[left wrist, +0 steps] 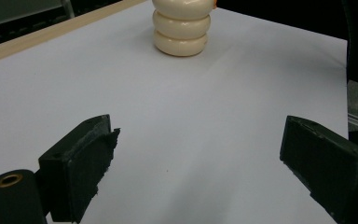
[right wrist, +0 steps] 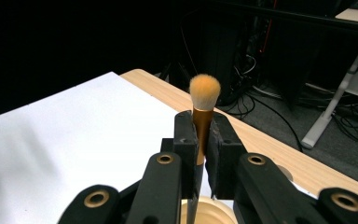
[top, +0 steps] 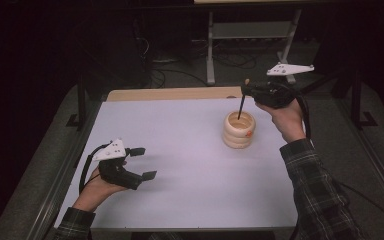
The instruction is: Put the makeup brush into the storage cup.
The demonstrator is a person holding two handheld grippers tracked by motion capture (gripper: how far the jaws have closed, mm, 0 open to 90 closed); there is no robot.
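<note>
High view: right gripper (top: 247, 90) clamps brush (top: 241, 106), handle in cup (top: 239, 131) (left gripper (top: 142, 162) wide).

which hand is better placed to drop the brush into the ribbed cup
Right. The right gripper is shut on the brush, whose handle tip already hangs over the cup. The left gripper is open, holds nothing and sits near the table's front left.

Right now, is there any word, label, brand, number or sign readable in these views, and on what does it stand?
None can be read.
The cream ribbed holder carries a small orange mark, too small to tell whether it is text.
The makeup brush in the right tool shows no lettering.
</note>
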